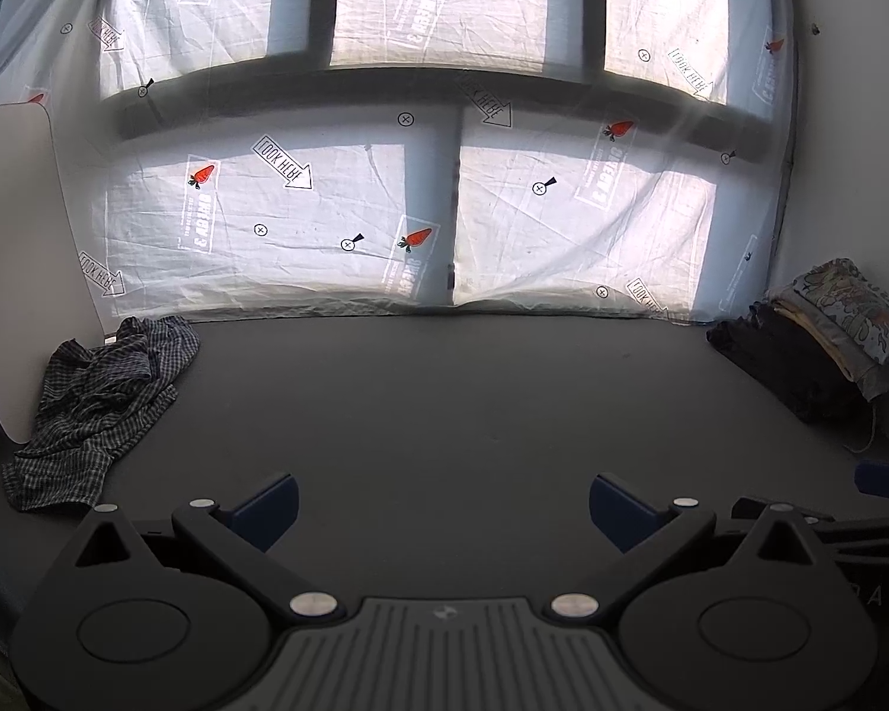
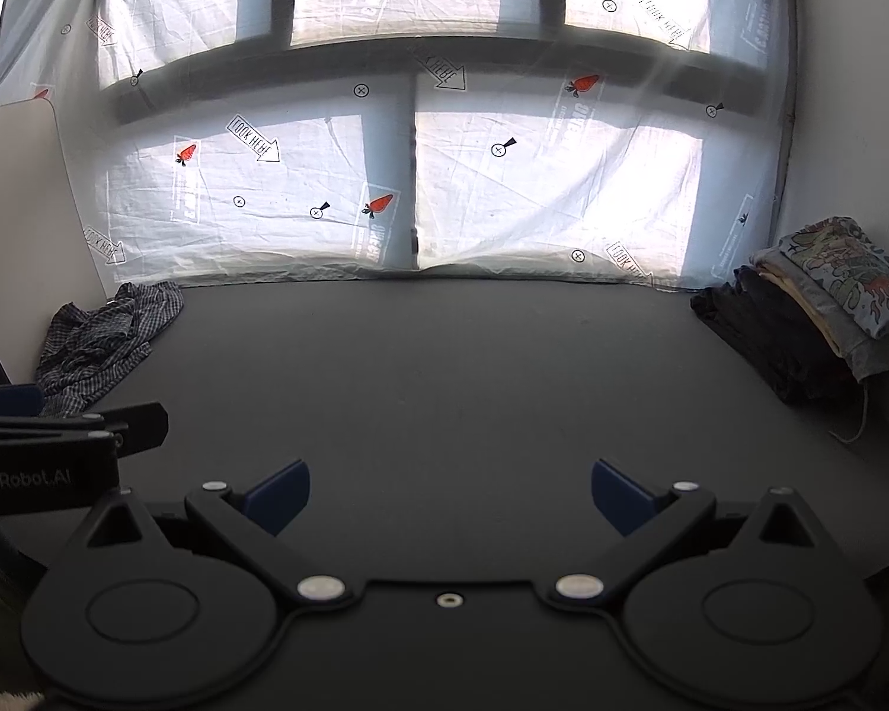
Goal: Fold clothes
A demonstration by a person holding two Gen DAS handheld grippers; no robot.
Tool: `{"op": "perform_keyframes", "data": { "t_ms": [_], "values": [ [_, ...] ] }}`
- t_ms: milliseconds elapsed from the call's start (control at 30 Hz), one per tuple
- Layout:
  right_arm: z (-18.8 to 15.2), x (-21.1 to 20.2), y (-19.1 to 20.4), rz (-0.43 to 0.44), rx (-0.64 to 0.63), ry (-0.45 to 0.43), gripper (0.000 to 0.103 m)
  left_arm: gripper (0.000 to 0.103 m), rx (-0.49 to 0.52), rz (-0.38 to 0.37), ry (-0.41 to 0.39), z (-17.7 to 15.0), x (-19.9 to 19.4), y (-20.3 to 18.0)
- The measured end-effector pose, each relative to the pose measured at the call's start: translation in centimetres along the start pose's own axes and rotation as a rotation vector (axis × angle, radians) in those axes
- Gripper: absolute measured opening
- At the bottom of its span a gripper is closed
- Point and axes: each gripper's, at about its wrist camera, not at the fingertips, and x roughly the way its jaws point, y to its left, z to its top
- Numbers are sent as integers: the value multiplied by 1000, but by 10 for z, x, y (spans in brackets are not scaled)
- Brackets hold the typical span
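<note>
Checked cotton shirt (image 1: 98,403) lies crumpled at the far-left table (image 1: 444,403) corner: light, limp, will drape. I'd pinch collar or a hem edge. Left gripper (image 1: 441,509) and right gripper (image 2: 450,497) both spread wide, empty. Folded stack (image 2: 812,308) sits far right; nothing blocks my reach.

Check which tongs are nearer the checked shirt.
Left. The left tongs hang open with the crumpled checked shirt just off to their left. The right tongs, also open, sit on the far side of the left ones, farther from the shirt.
</note>
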Motion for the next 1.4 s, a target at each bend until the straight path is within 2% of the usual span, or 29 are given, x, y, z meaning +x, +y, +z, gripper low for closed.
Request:
{"op": "perform_keyframes", "data": {
  "t_ms": [400, 1400],
  "values": [
    [2, -2, 2, 2, -3, -7, 103, 103, 3, 4, -7, 6, -2, -4],
    [-2, -4, -2, 17, 7, -1, 103, 103, 15, 16, 0, -4, -7, -7]
  ]
}}
